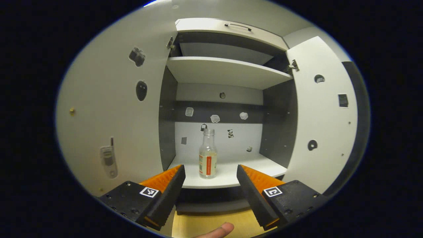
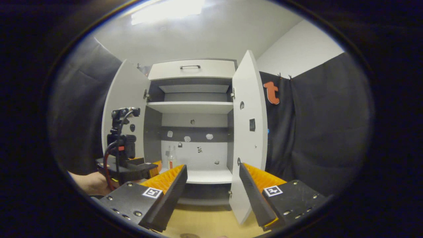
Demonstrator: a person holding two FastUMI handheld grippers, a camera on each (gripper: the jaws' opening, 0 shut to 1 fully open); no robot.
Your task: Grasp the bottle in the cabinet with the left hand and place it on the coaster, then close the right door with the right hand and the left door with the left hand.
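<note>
A clear bottle (image 1: 208, 155) with an orange-and-white label stands upright near the front of the cabinet's lower shelf (image 1: 231, 175). My left gripper (image 1: 210, 170) is open just in front of that shelf, its fingers apart on either side of the bottle and short of it. Both cabinet doors stand open: the left door (image 1: 112, 109) and the right door (image 1: 322, 122). In the right gripper view the bottle (image 2: 171, 158) shows small inside the cabinet. My right gripper (image 2: 213, 170) is open and holds nothing, farther back, with the right door (image 2: 248, 132) just ahead of its right finger.
The other gripper with its camera mount (image 2: 123, 155) and a hand (image 2: 91, 182) are at the left of the right gripper view. An upper shelf (image 1: 228, 71) and a drawer with a handle (image 1: 238, 26) sit above. A wooden tabletop (image 2: 205, 221) lies below the cabinet.
</note>
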